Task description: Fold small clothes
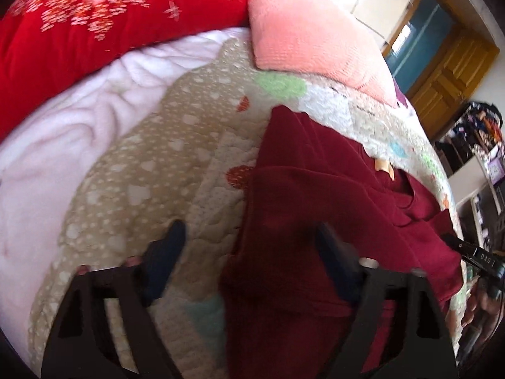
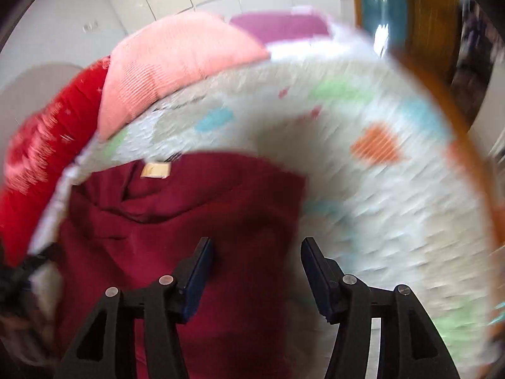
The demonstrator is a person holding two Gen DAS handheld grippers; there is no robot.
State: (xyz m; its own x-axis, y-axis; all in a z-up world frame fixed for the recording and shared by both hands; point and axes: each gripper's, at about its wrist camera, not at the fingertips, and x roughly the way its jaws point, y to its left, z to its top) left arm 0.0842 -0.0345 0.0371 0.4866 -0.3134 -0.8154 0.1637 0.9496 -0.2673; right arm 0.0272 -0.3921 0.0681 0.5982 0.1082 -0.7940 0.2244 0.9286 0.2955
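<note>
straddling the dark red garment [image 1: 331,195] edges lower in both frames, the left gripper [image 1: 249,240] and right gripper [image 2: 257,252] gape empty; blur suggests a mistimed pinch could snag the quilt [image 1: 151,164].

"DAS" on the right gripper [image 1: 483,257]

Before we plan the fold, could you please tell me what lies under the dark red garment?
The dark red garment lies on the heart-patterned quilted bedspread, which shows all around it. Whatever is directly beneath the cloth is covered and cannot be seen.

Left gripper [image 1: 249,240], fingers spread, straddles maroon garment's [image 1: 322,208] edge on quilt [image 1: 164,164].
</note>
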